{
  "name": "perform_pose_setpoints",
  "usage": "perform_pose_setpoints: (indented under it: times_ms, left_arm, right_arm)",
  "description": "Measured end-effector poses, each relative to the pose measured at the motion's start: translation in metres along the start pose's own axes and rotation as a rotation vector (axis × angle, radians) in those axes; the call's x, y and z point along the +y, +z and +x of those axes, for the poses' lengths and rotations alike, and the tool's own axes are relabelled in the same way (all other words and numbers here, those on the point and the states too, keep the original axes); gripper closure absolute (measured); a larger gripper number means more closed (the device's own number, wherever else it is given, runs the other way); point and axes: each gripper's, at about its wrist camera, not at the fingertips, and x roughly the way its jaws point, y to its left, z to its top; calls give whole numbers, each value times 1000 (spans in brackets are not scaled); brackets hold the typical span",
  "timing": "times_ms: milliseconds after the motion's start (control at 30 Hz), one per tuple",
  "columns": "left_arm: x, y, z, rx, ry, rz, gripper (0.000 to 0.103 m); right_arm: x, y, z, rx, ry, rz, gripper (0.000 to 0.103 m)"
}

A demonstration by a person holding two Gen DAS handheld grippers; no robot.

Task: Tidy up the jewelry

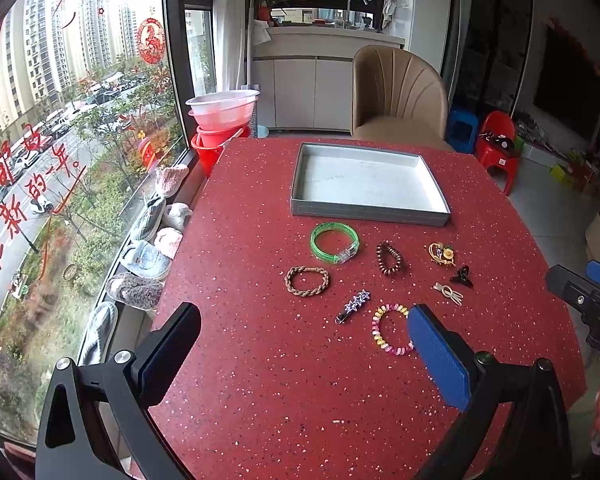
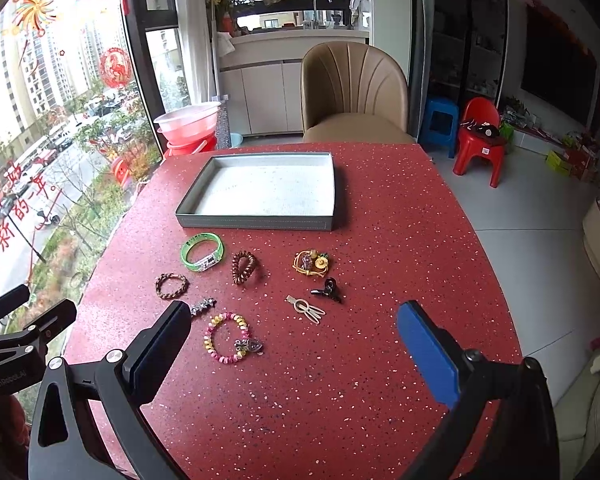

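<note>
A grey tray (image 1: 370, 213) (image 2: 256, 222) with a white lining stands empty at the far side of the red table. In front of it lie a green bangle (image 1: 334, 242) (image 2: 202, 252), a brown braided band (image 1: 307, 281) (image 2: 172, 286), a dark spiral hair tie (image 1: 389, 257) (image 2: 244, 267), a yellow flower piece (image 1: 442, 254) (image 2: 311, 263), a black claw clip (image 1: 461, 276) (image 2: 327, 289), a cream hair clip (image 1: 449, 293) (image 2: 305, 308), a star clip (image 1: 354, 306) (image 2: 202, 306) and a pink-yellow bead bracelet (image 1: 389, 330) (image 2: 230, 338). My left gripper (image 1: 304, 320) and right gripper (image 2: 296, 320) hover open above the near table, holding nothing.
A beige chair (image 1: 396, 96) (image 2: 354, 92) stands behind the table. A window with red decals runs along the left, with slippers (image 1: 148, 256) on its sill and stacked basins (image 1: 220, 116). A red child's chair (image 2: 480, 136) and blue stool (image 2: 440, 124) are on the floor at right.
</note>
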Motion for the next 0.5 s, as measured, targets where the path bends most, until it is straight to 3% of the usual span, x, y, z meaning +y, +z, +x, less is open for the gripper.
perform_pose_setpoints:
  times_ms: [500]
  left_arm:
    - [3,-3,2,8,8,-12,0]
  right_arm:
    - [-1,0,-1,4,2,-5,0]
